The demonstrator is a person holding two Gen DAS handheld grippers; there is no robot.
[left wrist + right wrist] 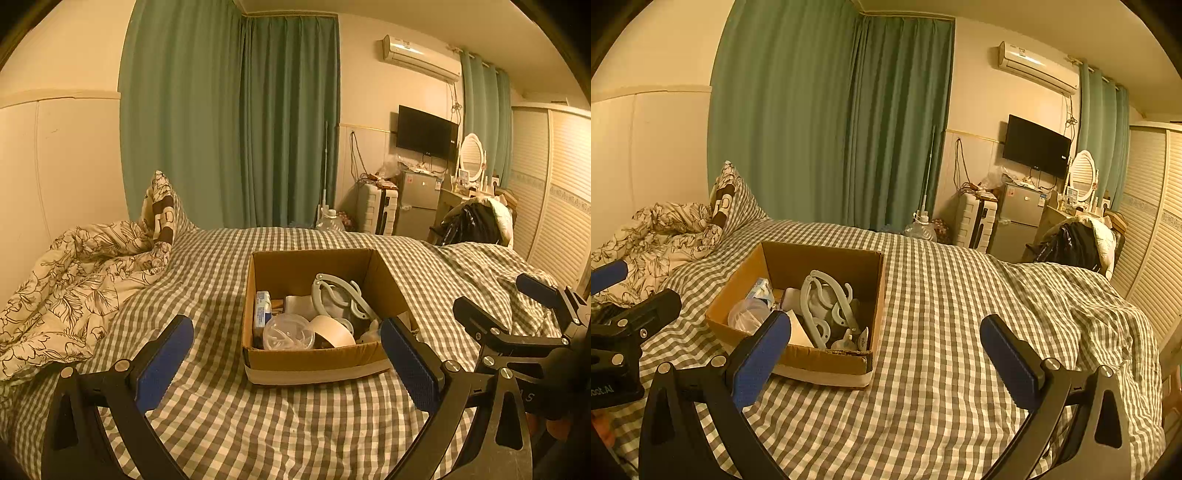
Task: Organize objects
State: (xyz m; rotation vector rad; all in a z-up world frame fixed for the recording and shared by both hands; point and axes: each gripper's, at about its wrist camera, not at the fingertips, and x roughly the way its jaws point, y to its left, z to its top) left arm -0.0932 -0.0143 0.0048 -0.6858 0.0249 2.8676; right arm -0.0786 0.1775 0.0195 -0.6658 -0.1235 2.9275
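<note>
Bedroom with green curtains (229, 122) behind, and a bed (942, 302) under a soft checked sheet that gives and wrinkles, so nothing on it stands firm. On the bed sits an open cardboard box (314, 360), taped along its lower front, holding loose things: a grey plastic hanger (338, 295) lying on top, a roll of tape (332, 332), a clear round tub (288, 334) and a blue packet (262, 308) upright against the left wall. All look light. The hanger is stiff and full of loops, easy to pinch on a bar yet likely to snag its neighbours; the tub looks slick and thin. Box walls are thin card, best taken at a rim. Left tongs (291, 354) stand wide and hold nothing, straddling the box front; right tongs (886, 343) stand wide and hold nothing, just right of the box. Open sheet lies to the right; a rumpled quilt (74, 291) crowds the left
</note>
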